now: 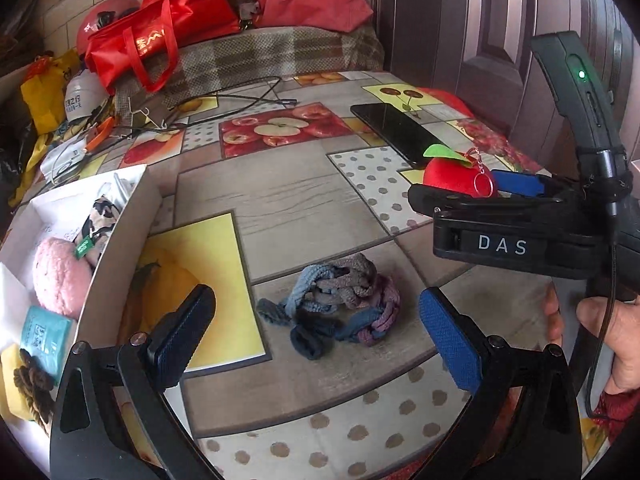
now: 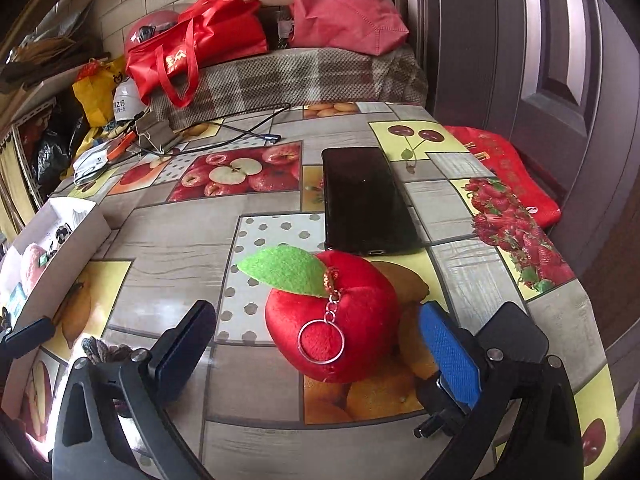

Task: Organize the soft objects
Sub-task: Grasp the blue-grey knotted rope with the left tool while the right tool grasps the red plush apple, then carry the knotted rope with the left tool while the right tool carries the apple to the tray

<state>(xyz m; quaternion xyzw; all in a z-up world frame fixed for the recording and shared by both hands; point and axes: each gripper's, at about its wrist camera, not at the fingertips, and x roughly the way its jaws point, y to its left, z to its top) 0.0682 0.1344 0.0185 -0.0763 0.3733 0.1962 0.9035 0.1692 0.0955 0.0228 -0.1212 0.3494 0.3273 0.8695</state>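
A braided rope toy (image 1: 336,308) in blue, grey and purple lies on the table between the fingers of my open left gripper (image 1: 316,332). A red plush apple (image 2: 334,316) with a green felt leaf and a key ring sits between the fingers of my open right gripper (image 2: 316,344); the apple (image 1: 460,178) also shows in the left wrist view, behind the right gripper. A white box (image 1: 120,236) at the left holds a pink plush (image 1: 60,276), a patterned soft item and a brown braided item.
A black phone (image 2: 366,200) lies just behind the apple. Cables (image 1: 224,104), pliers and a white pack sit at the far left of the table. Red bags (image 1: 160,32) and a plaid cushion are behind the table. A door is at right.
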